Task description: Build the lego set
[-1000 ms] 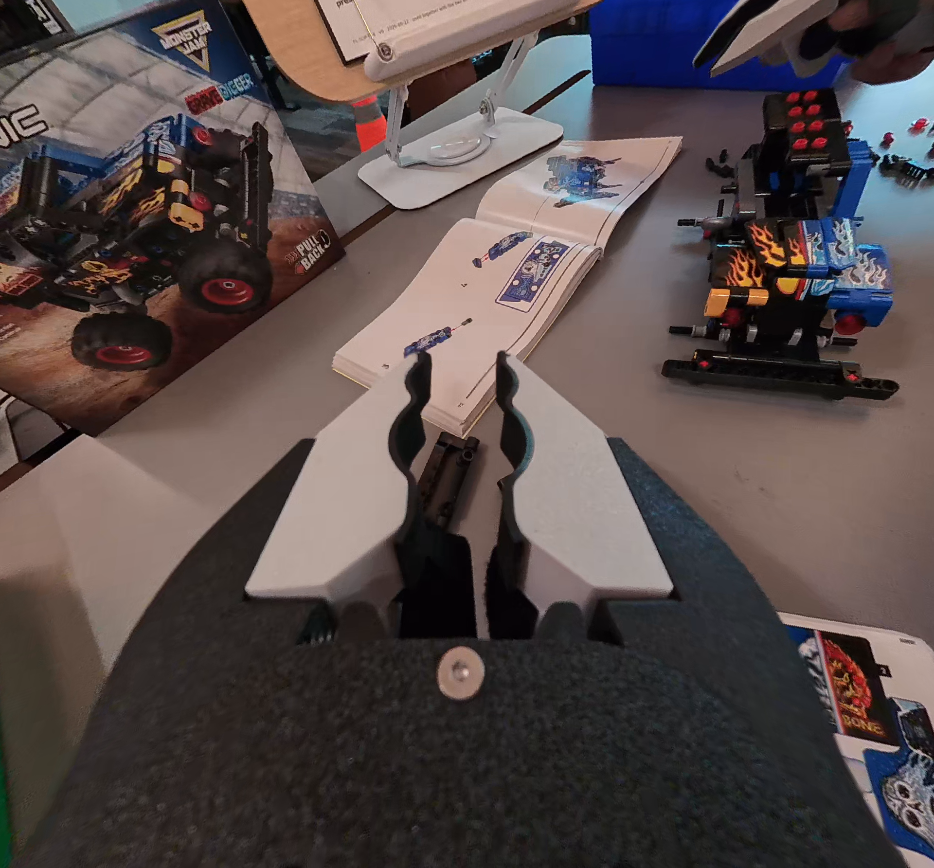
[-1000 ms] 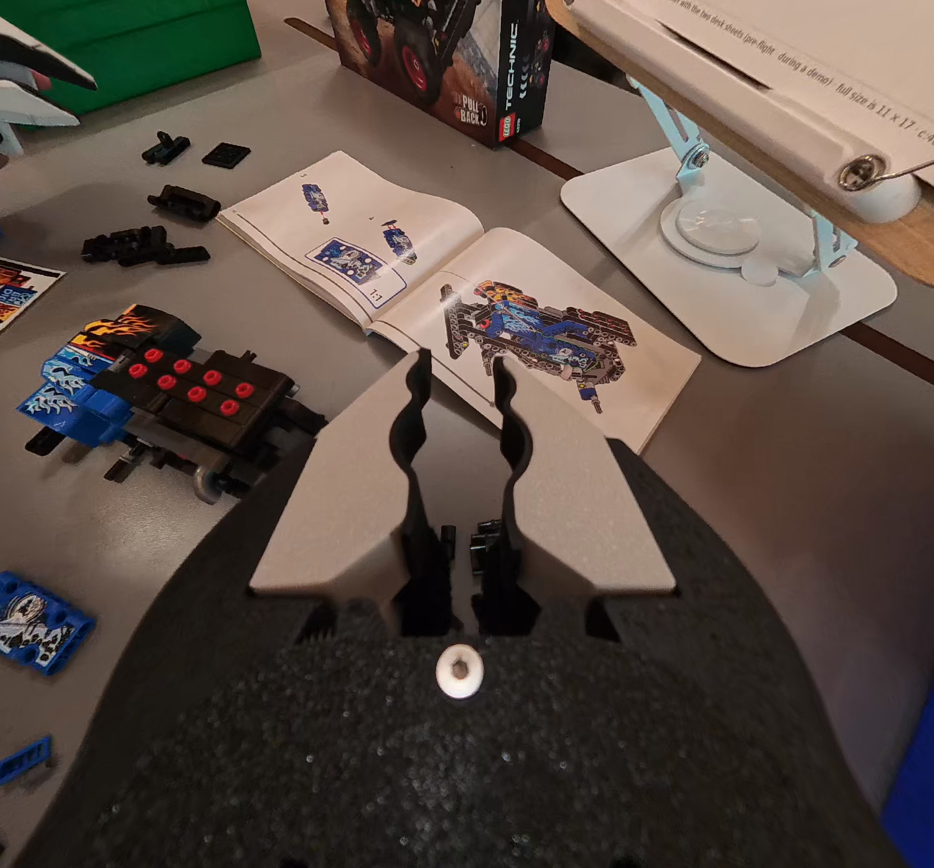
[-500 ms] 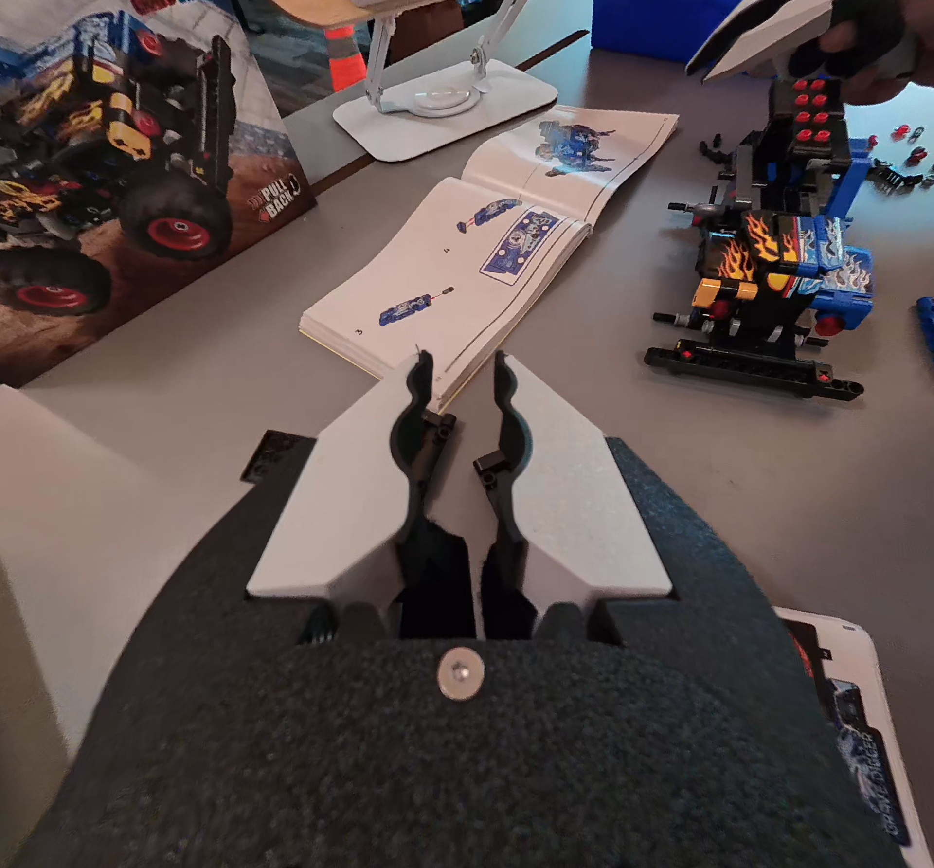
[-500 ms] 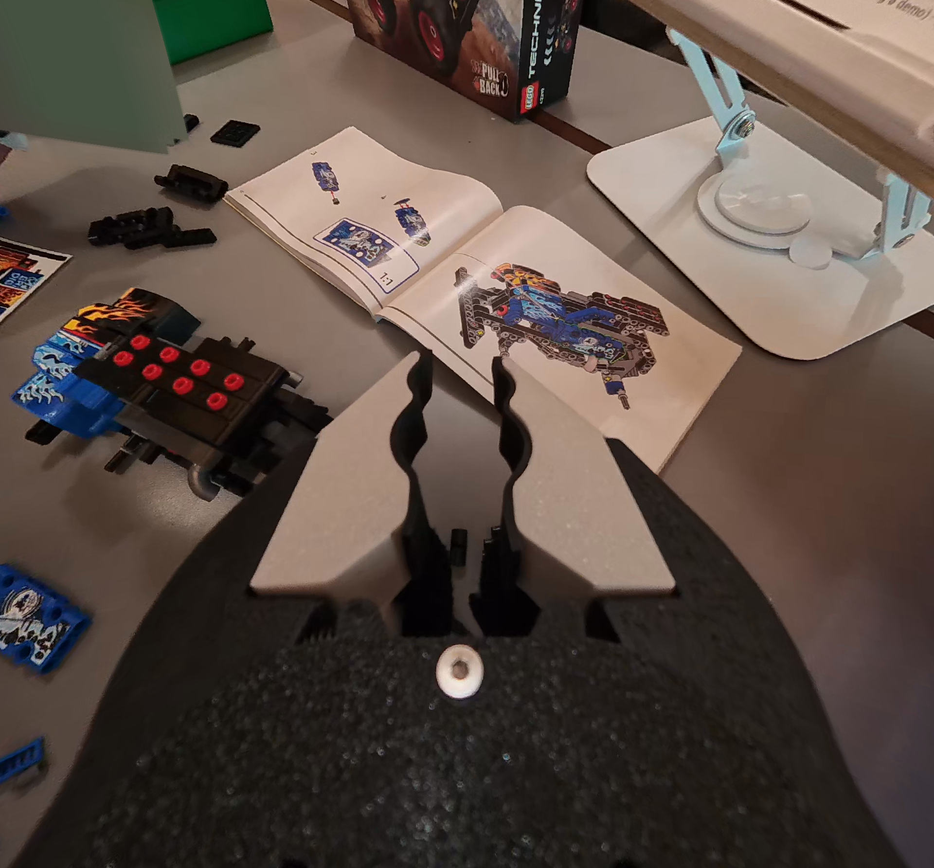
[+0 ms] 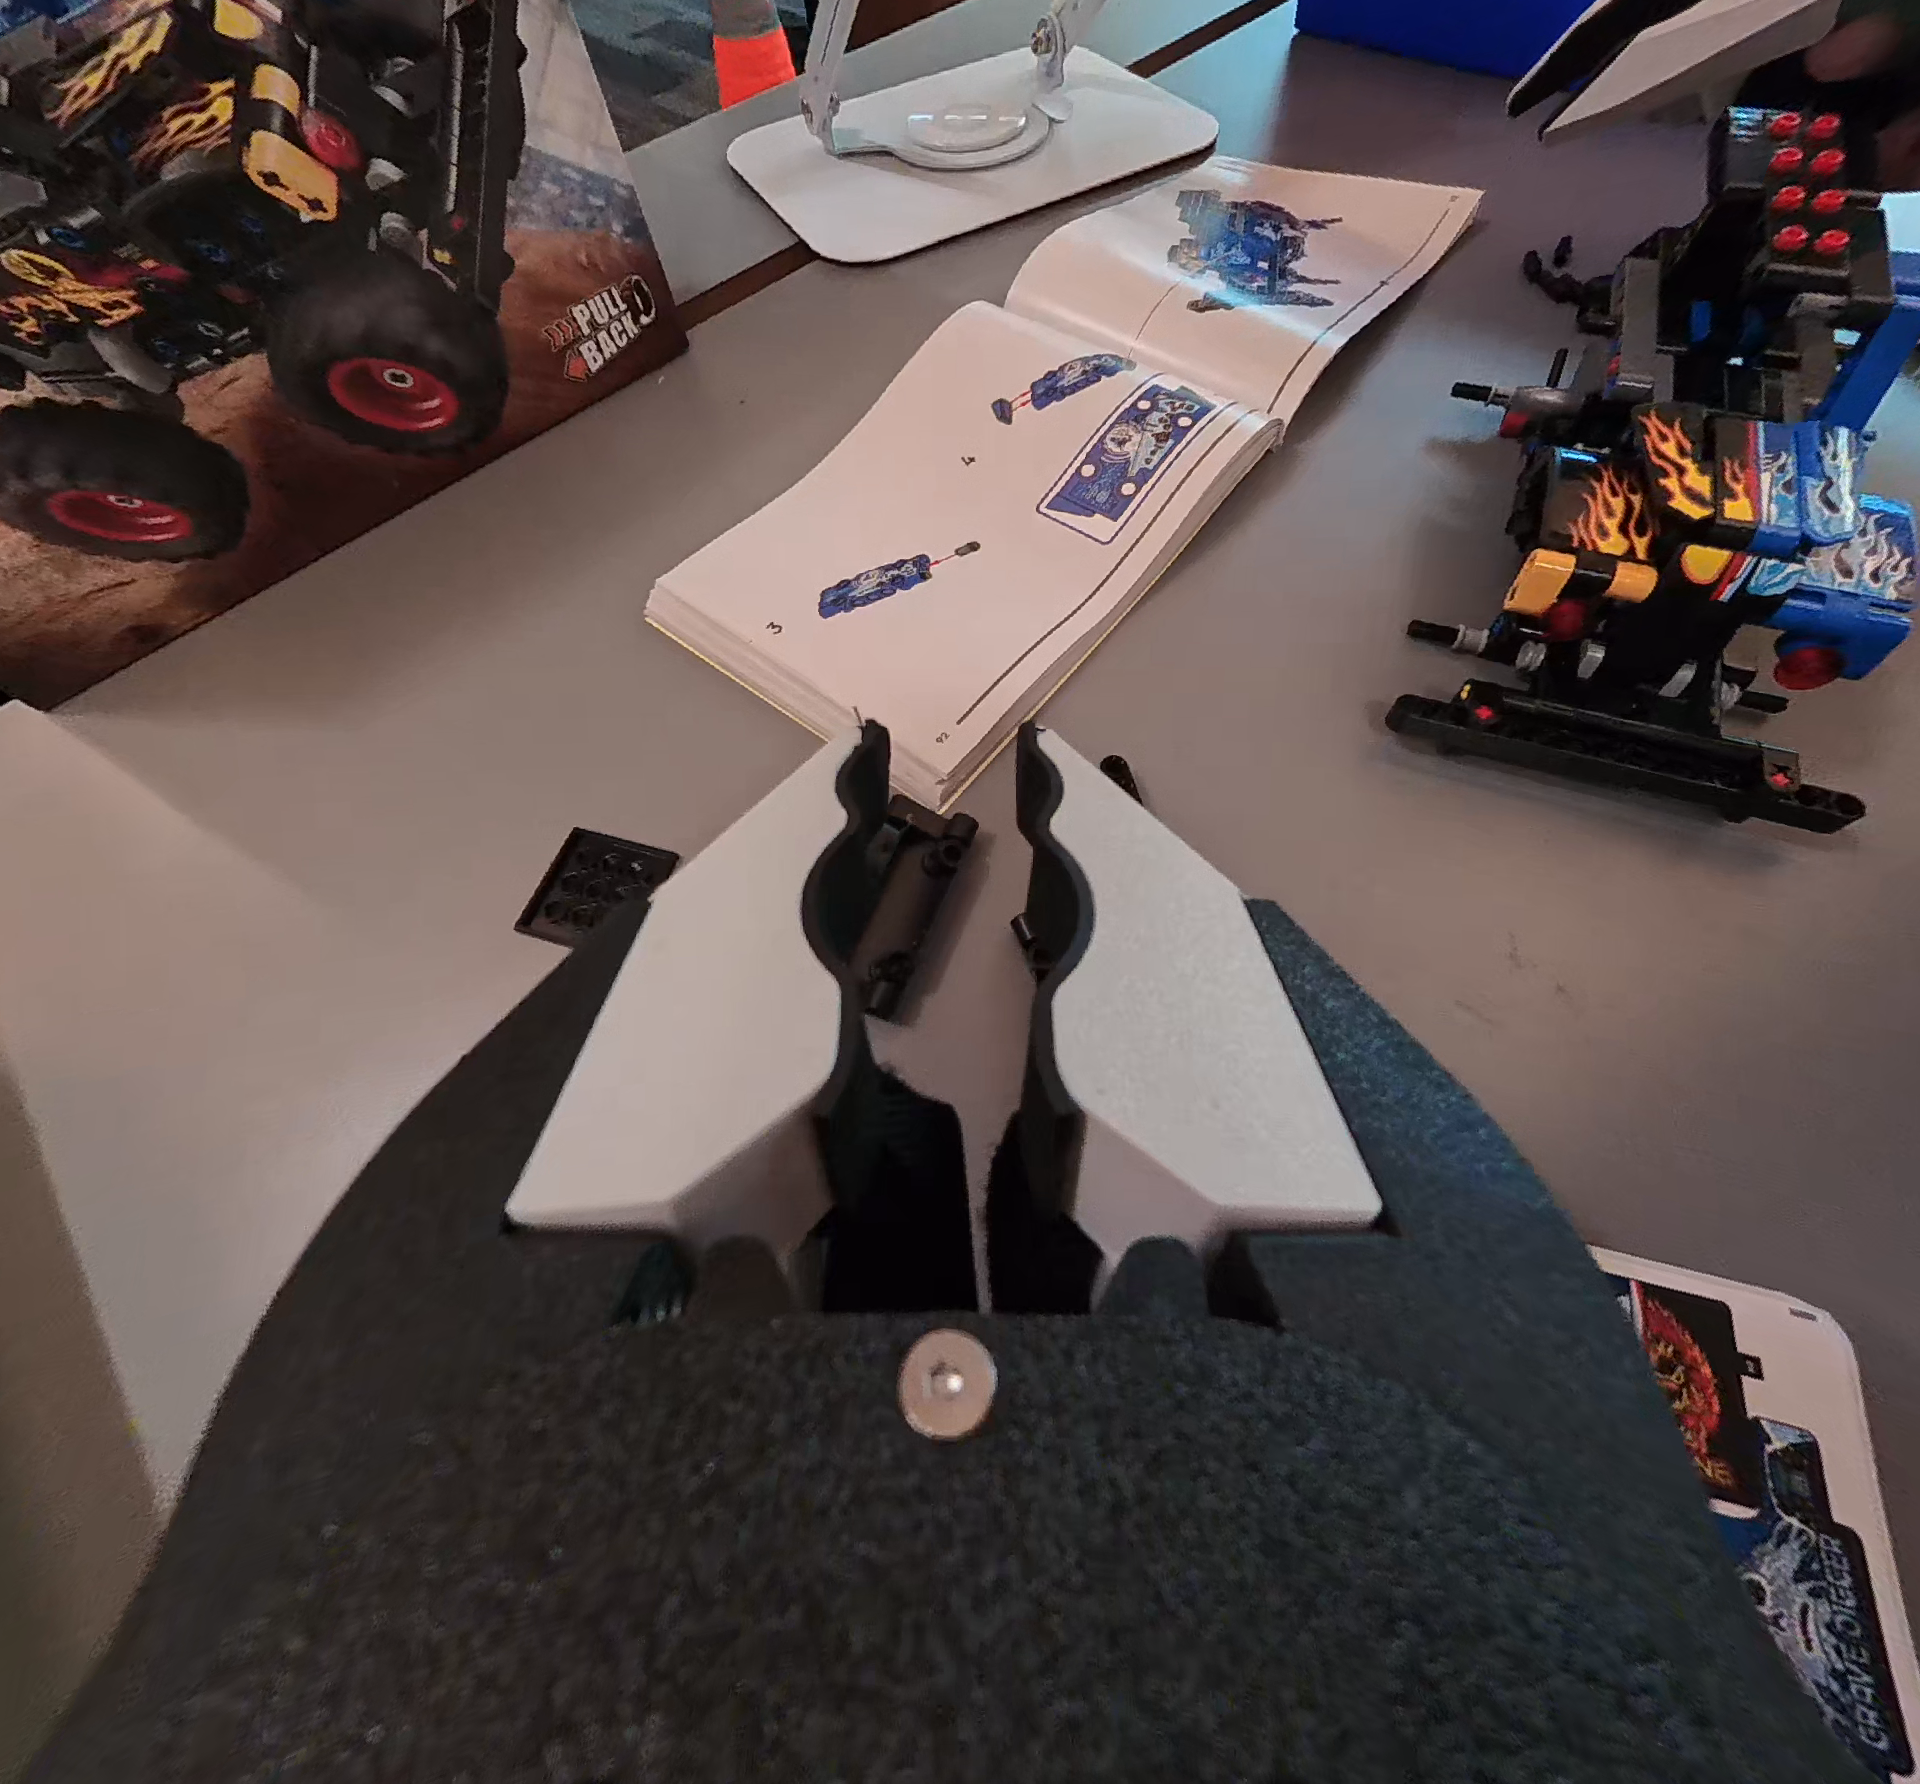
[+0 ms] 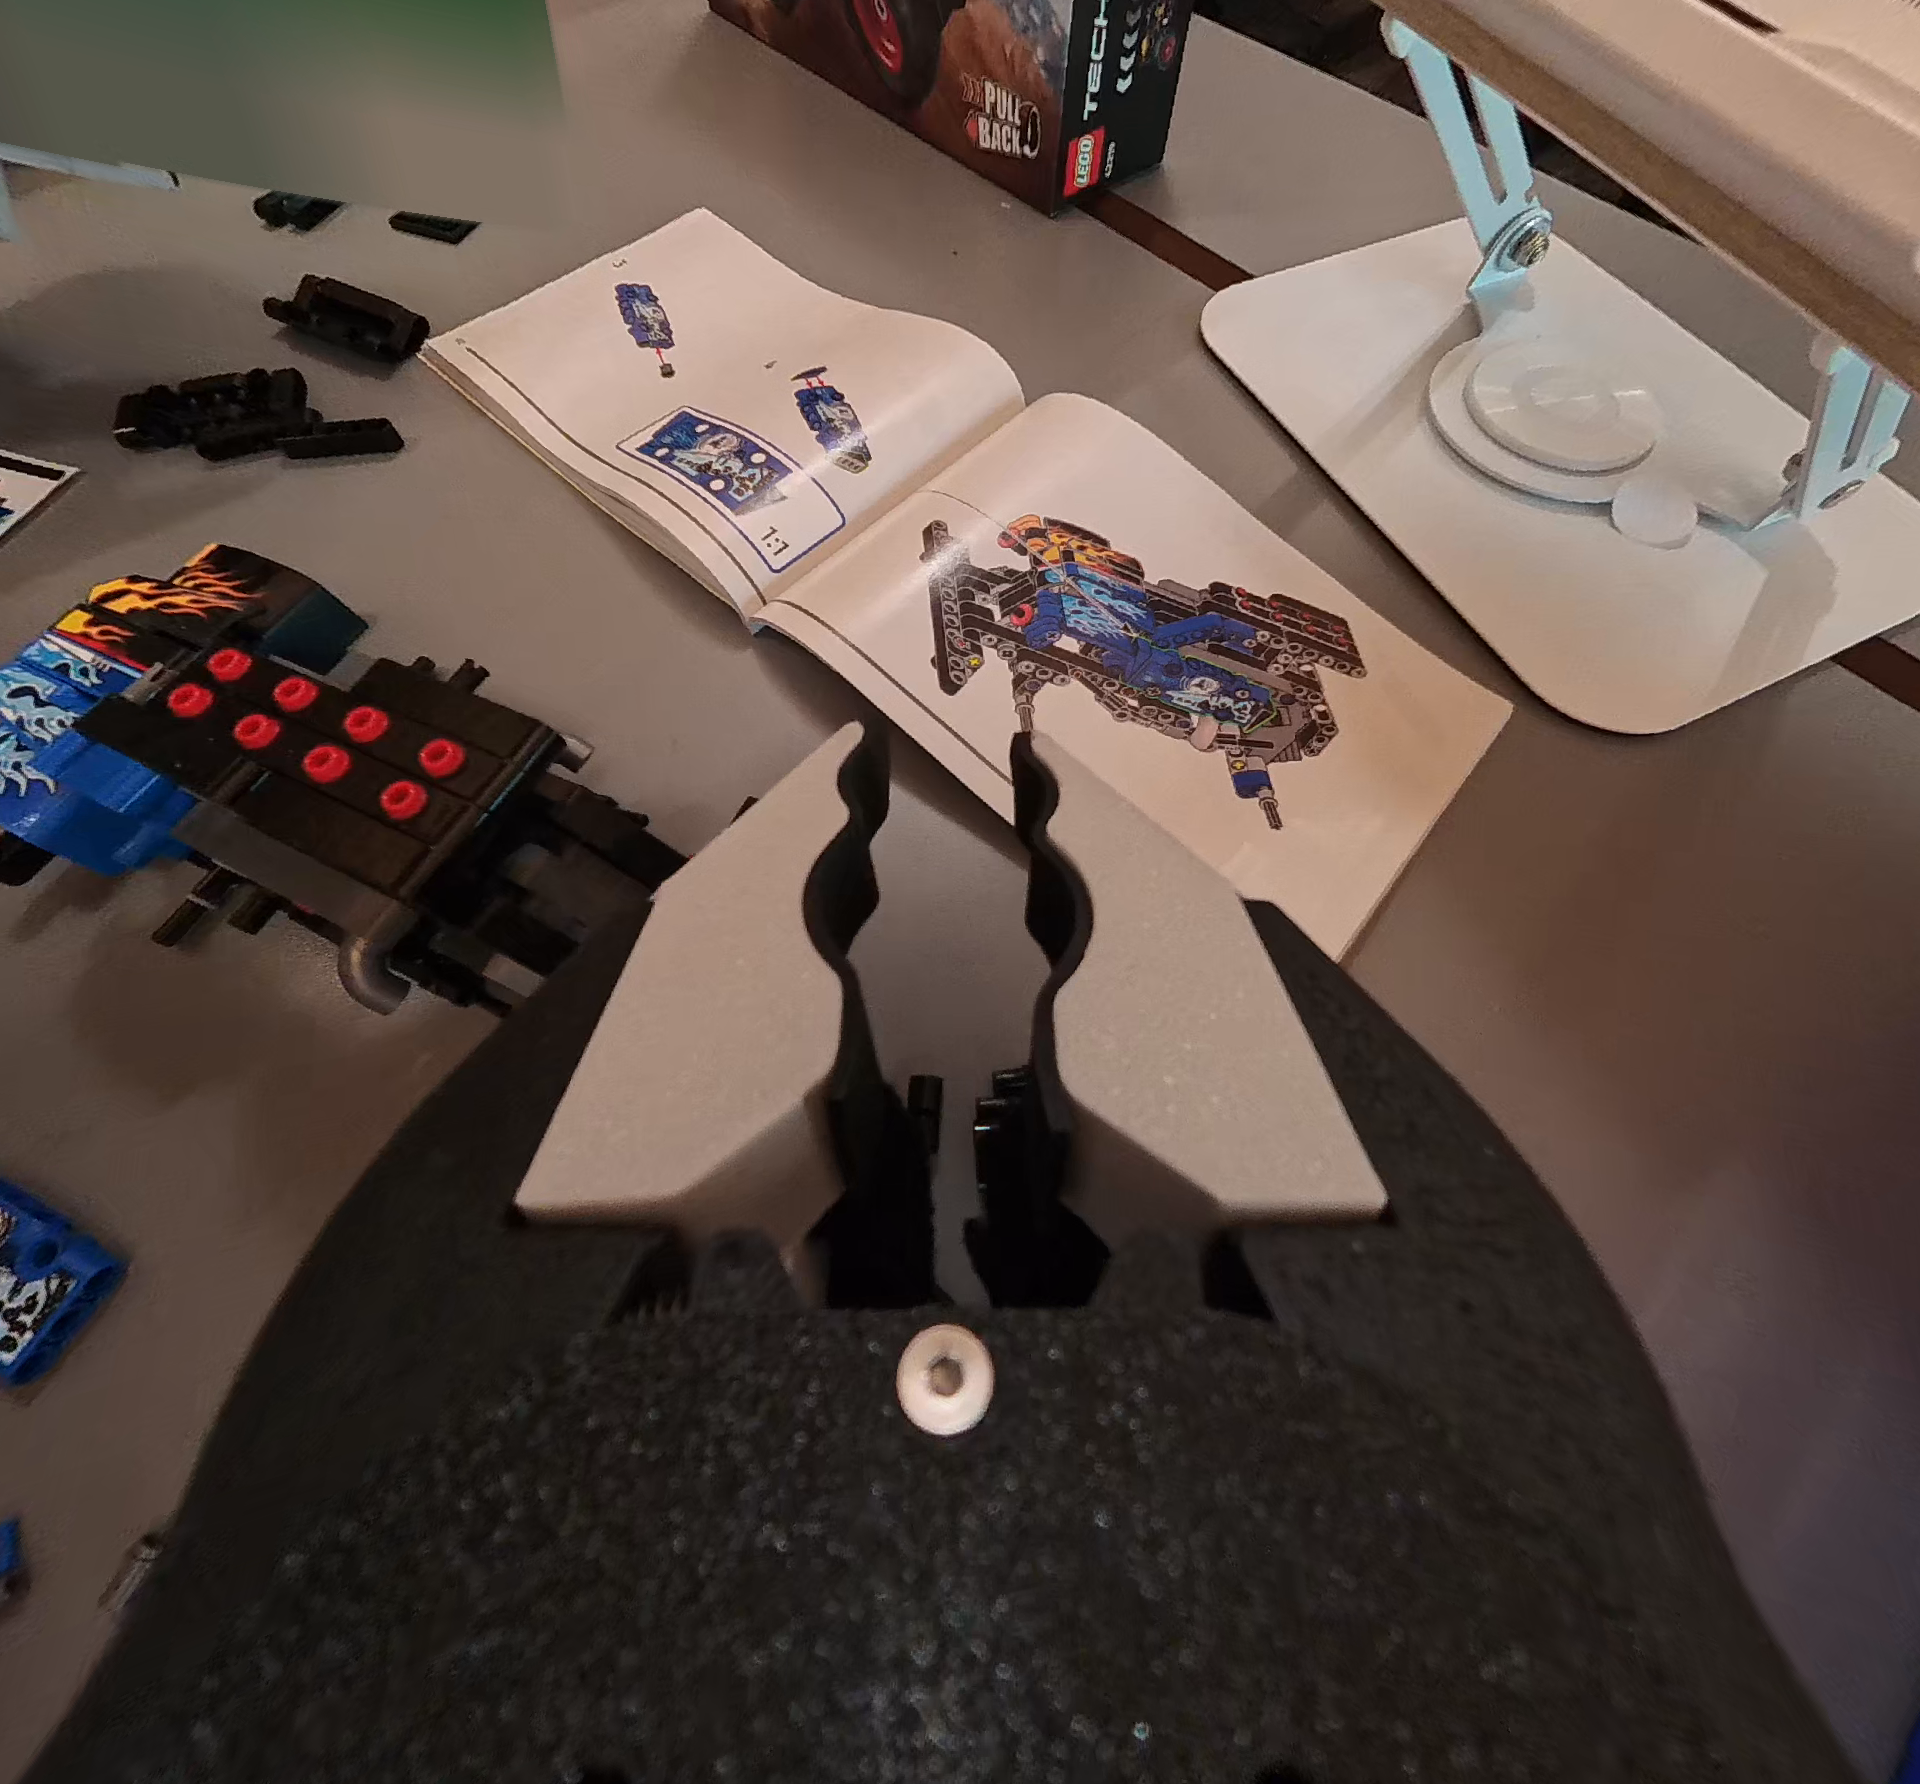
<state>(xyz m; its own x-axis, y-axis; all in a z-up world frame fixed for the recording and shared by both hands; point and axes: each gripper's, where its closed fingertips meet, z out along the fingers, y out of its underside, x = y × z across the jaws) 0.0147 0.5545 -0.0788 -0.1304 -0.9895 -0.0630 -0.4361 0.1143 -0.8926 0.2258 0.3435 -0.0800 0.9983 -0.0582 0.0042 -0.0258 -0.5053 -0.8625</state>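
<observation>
A: The left gripper [image 5: 945, 747] has its two fingers spread a bit, with nothing pinched. A black piece [image 5: 914, 887] lies on the table under the gap, close to the left finger.

B: And the right gripper [image 6: 948, 747]?

A: Spread a bit too, pinching nothing. Small black bits [image 6: 987, 1116] sit deep down between its fingers. The half-built truck [image 6: 281, 768] is just to its left, and the book [image 6: 935, 539] is right in front.

B: What could go wrong?

A: I think the left gripper could close crooked. The piece lies slanted, so it might pop out or skid under the book.

B: What can't you see?

A: The fingers hide part of the black piece. I can't tell what the small bits are. A blurry patch covers the far left corner.
</observation>
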